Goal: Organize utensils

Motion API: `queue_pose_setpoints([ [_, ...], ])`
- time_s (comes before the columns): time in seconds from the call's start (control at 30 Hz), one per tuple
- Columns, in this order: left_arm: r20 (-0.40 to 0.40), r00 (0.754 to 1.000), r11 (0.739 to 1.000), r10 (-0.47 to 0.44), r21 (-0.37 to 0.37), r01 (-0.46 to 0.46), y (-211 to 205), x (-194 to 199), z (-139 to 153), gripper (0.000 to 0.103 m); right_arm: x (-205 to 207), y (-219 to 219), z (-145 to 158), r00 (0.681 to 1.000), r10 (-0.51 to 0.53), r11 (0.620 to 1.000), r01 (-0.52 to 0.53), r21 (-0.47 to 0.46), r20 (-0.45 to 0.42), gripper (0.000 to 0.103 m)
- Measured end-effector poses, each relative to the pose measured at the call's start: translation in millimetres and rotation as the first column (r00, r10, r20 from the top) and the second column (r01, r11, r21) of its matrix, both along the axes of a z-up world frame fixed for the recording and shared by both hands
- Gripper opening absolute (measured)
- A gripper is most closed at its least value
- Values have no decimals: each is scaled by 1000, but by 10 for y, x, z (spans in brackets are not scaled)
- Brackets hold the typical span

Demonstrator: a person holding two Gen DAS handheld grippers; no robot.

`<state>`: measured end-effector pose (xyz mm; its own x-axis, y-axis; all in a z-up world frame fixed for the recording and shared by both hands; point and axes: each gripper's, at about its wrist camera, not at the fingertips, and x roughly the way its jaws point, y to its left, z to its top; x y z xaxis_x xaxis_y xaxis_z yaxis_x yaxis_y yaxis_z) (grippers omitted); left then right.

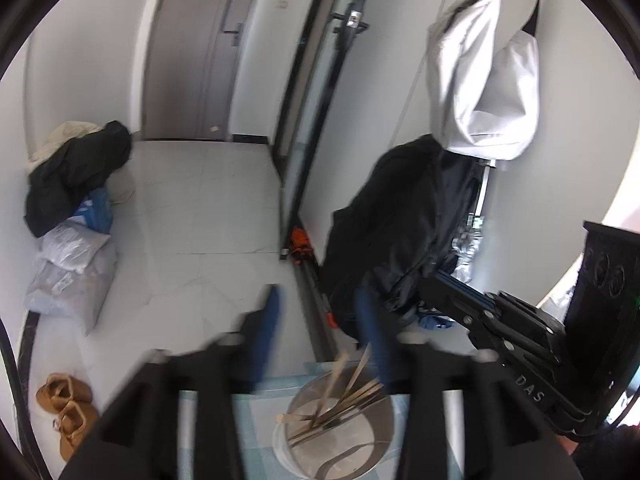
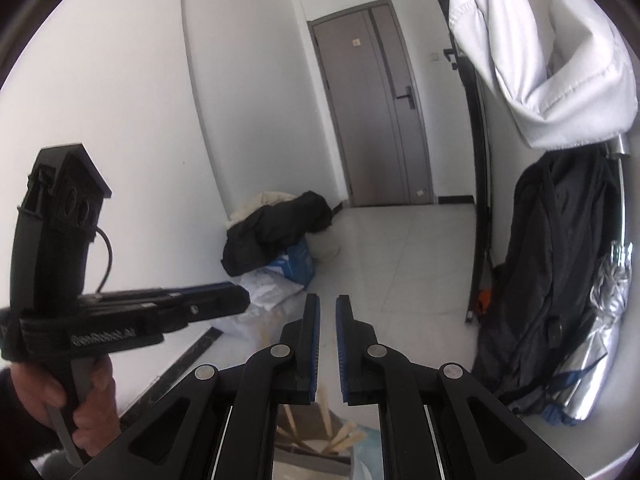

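Observation:
A round metal bowl [image 1: 382, 446] stands on a light blue mat [image 1: 250, 420] at the bottom of the left wrist view. Several wooden sticks and flat utensils [image 1: 340, 400] lie crossed inside it. My left gripper [image 1: 320, 320] hovers just above and behind the bowl, its blue pads [image 1: 270, 320] blurred and apart, with nothing between them. My right gripper [image 2: 328, 320] has its pads nearly touching and holds nothing; the wooden utensils [image 2: 344, 438] show below its fingers. From the left wrist view the right gripper [image 1: 430, 280] reaches in from the right. A hand [image 2: 92, 412] holds the left gripper [image 2: 244, 300].
A pile of dark clothing and plastic bags [image 1: 72, 216] sits on the tiled floor by the left wall, with brown shoes [image 1: 66, 408] nearer. A black jacket [image 1: 400, 232] and a white bag [image 1: 484, 80] hang on the right. A sliding door frame [image 1: 304, 120] and a grey door [image 2: 376, 108] stand behind.

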<state>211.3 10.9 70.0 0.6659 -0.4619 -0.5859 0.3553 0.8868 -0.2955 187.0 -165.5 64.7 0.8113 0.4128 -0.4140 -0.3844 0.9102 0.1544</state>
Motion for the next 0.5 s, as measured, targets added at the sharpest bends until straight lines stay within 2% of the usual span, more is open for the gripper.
queue_pose_setpoints([
  [0.07, 5, 1000, 1000, 29, -2, -29, 39, -22, 18, 47, 12, 9, 10, 1000, -21, 999, 21, -25, -9, 14],
  [0.17, 0, 997, 997, 75, 9, -75, 87, -83, 82, 47, -102, -49, 75, 999, -38, 999, 38, -10, 6, 20],
  [0.23, 10, 993, 993, 113, 42, -114, 106, -138, 107, 48, -201, -98, 138, 998, -55, 998, 56, -8, 23, 31],
  [0.3, 41, 985, 981, 165, 100, -168, 121, -230, 148, 48, -300, -138, 195, 997, -67, 998, 67, -3, 38, 34],
  [0.37, 47, 981, 973, 186, 129, -190, 136, -292, 161, 49, -440, -154, 267, 995, -88, 996, 88, -11, 47, 46],
  [0.4, 43, 981, 974, 188, 121, -192, 151, -358, 185, 49, -491, -159, 296, 994, -99, 995, 100, -16, 52, 49],
  [0.43, 45, 979, 973, 196, 118, -200, 156, -410, 200, 50, -561, -167, 326, 992, -116, 993, 117, -21, 58, 57],
  [0.47, 53, 977, 970, 207, 118, -212, 159, -479, 226, 52, -635, -174, 343, 990, -128, 991, 130, -20, 64, 65],
  [0.5, 65, 974, 968, 216, 118, -223, 159, -548, 251, 56, -669, -170, 355, 989, -131, 991, 132, -18, 66, 67],
])
